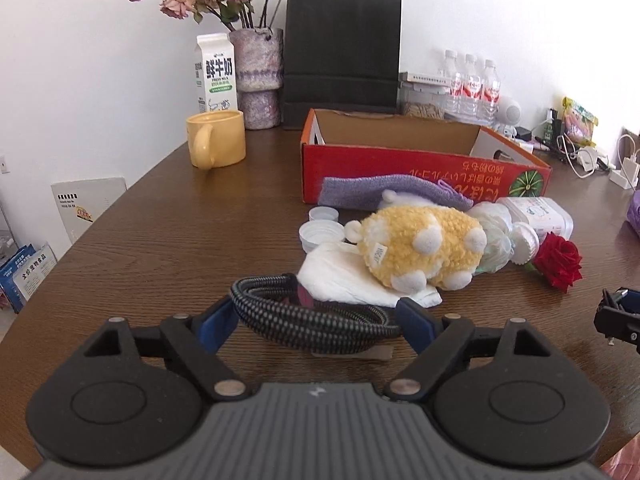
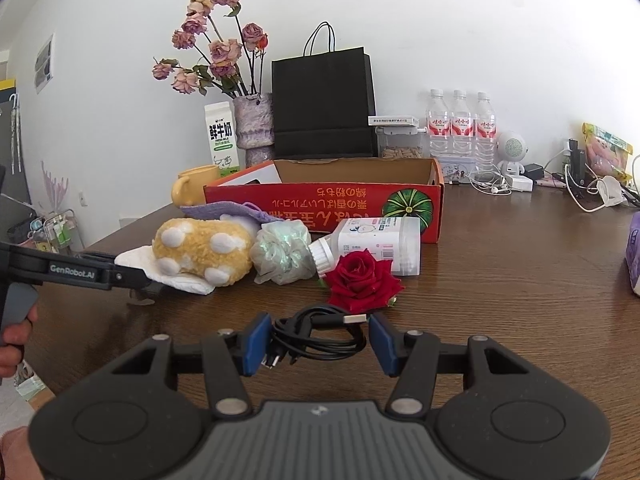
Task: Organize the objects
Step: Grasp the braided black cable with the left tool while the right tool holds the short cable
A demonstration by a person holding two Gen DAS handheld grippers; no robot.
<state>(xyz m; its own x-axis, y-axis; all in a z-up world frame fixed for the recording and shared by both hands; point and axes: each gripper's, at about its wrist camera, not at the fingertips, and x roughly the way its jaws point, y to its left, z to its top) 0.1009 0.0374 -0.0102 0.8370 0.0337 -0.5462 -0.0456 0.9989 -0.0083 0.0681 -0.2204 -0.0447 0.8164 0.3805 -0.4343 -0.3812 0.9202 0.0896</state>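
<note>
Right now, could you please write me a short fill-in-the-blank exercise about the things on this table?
1. The cardboard box behind the pile is mostly ____ on the outside.
2. The rose lying on the table is ____.
3. The plush toy rests partly on a white ____.
4. Behind the yellow mug stands a carton of ____.

Missing words: red; red; tissue; milk
</note>
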